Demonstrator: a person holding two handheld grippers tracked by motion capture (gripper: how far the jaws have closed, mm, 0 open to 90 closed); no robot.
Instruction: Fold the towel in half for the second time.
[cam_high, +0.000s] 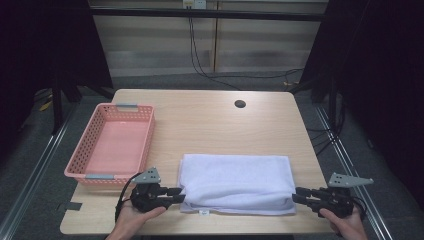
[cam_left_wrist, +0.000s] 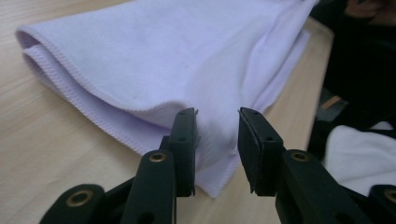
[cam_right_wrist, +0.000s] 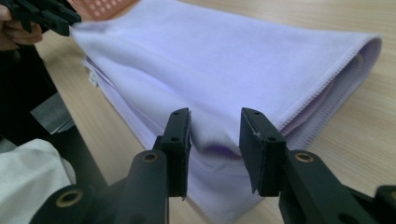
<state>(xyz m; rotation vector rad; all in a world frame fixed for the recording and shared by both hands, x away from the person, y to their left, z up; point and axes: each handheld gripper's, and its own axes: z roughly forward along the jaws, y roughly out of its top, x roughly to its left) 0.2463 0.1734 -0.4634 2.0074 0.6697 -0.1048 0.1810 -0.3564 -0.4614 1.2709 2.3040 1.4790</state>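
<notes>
The left tongs (cam_left_wrist: 215, 135) are spread a little, and a bump of the towel's (cam_left_wrist: 187, 60) near corner sits in the gap between the two black jaws, but the pads do not press on it. The right tongs (cam_right_wrist: 214, 135) are the same: spread, with the towel's other near corner (cam_right_wrist: 219, 149) puffed up between the jaws and not pinched. From above, the left tongs (cam_high: 176, 194) sit at the towel's 8 o'clock corner and the right tongs (cam_high: 298, 195) at its 4 o'clock corner. The folded towel (cam_high: 235, 182) lies flat on the tabletop (cam_high: 210, 120), close to the near edge. A pink basket (cam_high: 145, 131) sits empty at about 10 o'clock from the towel. I think the step now is to take hold of both near corners. To do it well, push each pair of tongs in a bit deeper so all the layers are inside, not just the top one. Then squeeze both at the same time. Keep both hands level so the towel stays neat.
</notes>
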